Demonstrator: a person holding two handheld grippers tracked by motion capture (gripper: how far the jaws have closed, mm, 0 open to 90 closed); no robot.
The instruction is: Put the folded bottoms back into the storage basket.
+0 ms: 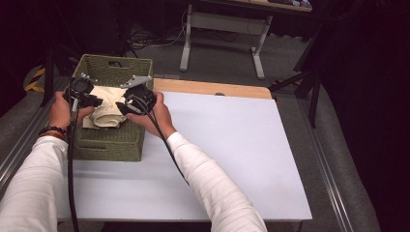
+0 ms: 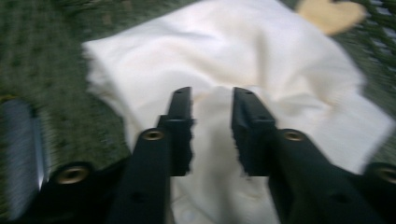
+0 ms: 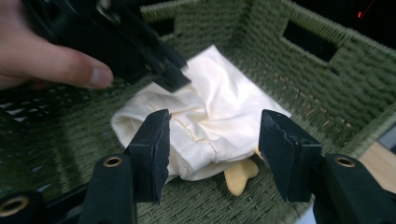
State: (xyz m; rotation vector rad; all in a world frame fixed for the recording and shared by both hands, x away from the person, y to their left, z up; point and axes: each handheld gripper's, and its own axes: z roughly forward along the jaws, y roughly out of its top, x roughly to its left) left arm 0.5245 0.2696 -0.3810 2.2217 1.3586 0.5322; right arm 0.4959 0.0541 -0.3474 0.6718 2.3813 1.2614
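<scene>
A green woven basket (image 1: 111, 145) stands at the table's left, with a cream cloth (image 1: 107, 110) bunched up inside it. Both hands hold their grippers over the basket. My left gripper (image 1: 99, 102) comes in from the left; in the left gripper view a raised fold of the cloth (image 2: 280, 70) sits pinched between the narrow jaws of the left gripper (image 2: 212, 100). My right gripper (image 3: 215, 116) stands open, its jaws spread either side of the cloth's (image 3: 210, 116) ribbed edge without pressing it. A small tan piece (image 3: 239, 176) pokes out from under the cloth.
The basket's walls (image 3: 303, 60) have cut-out handle slots and close in around both grippers. The white table top (image 1: 232, 145) stretches right of the basket, with a wooden strip (image 1: 208, 87) along its far edge. A desk frame (image 1: 222, 29) stands on the floor beyond.
</scene>
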